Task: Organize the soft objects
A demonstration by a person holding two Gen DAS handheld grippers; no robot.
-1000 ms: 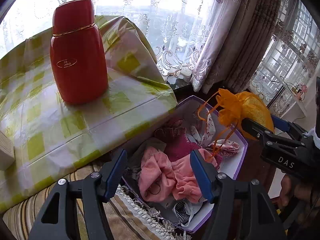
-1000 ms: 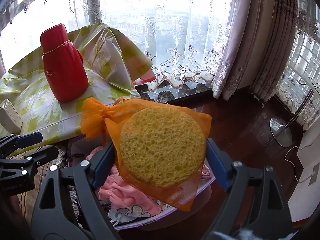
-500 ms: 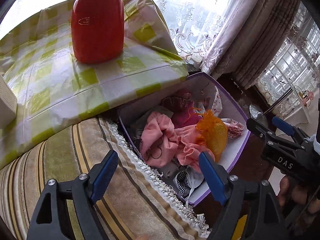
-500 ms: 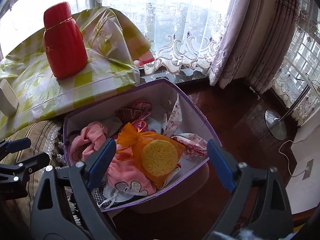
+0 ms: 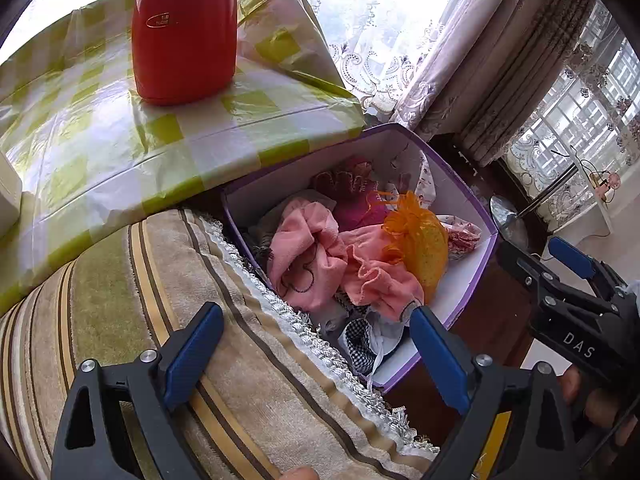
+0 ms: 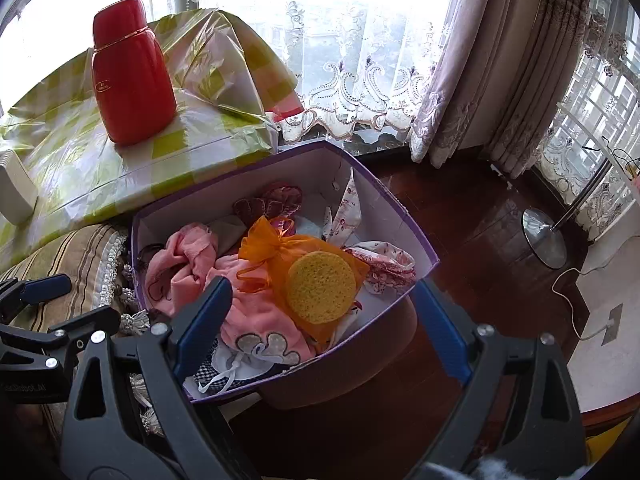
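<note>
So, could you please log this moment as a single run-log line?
left gripper: opening, empty | right gripper: open, empty | orange mesh bag: in purple box, on pink cloth

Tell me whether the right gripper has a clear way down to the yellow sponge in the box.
Probably yes. The sponge, in its orange mesh bag, lies on top of the clothes in the open box, and the right gripper is open with nothing between them.

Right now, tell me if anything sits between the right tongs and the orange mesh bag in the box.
Nothing visible blocks it. The orange mesh bag lies on top of the pink clothes in the purple box, uncovered. The right tongs hang open above it, with nothing between the fingers.
</note>
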